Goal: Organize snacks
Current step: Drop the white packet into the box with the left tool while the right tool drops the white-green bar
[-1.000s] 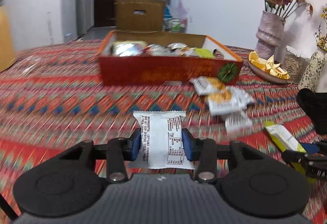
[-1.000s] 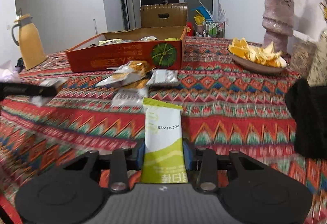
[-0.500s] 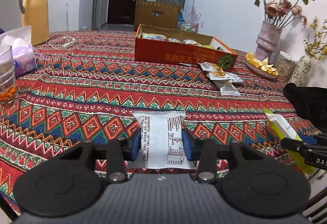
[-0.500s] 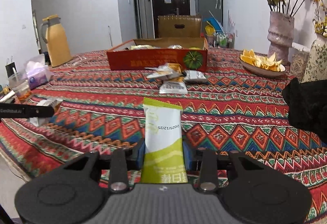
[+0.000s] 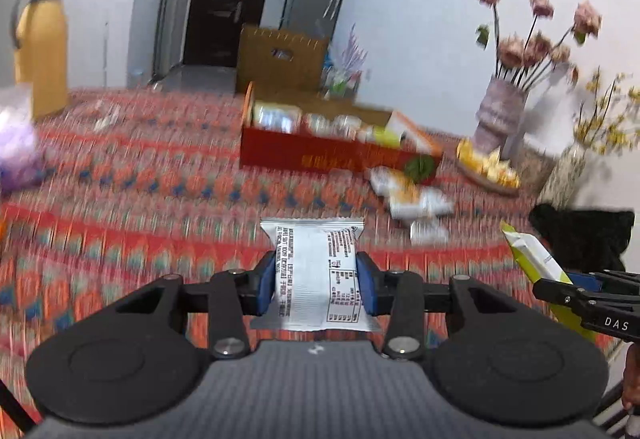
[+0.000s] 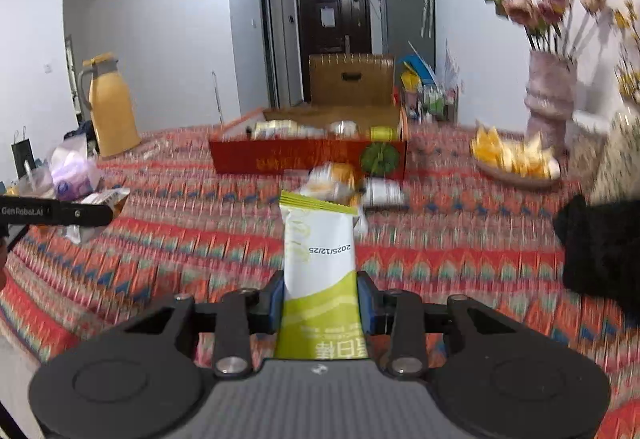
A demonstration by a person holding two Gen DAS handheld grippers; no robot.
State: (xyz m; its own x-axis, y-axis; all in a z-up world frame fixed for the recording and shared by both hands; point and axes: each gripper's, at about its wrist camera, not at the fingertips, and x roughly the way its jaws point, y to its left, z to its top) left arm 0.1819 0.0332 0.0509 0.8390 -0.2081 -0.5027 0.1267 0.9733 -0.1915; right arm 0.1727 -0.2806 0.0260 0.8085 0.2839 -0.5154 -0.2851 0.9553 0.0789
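A white snack packet (image 5: 316,271) with black print is seen clamped between the blue pads of the left claw (image 5: 316,285), low in the centre of the left wrist view, held clear above the bench (image 5: 140,207) with its patterned red cloth. In the right wrist view, a green-and-white snack sachet (image 6: 320,271) stamped with a date is gripped upright in the right claw (image 6: 320,299), again low centre. Each claw is therefore clenched on its own packet.

The red snack box (image 5: 320,155) is placed in the middle of the frame, on the far part of the bench, and several wrapped snacks can be made out inside it. Loose snack packets (image 5: 416,199) are scattered just in front of the box's right corner. A plate of orange slices (image 6: 516,159) is seen at the right, beside a vase of dried flowers (image 6: 550,99). A yellow jug (image 6: 108,107) is found at the upper left, and a black cloth (image 6: 600,247) lies at the right edge. The surroundings are blurred.
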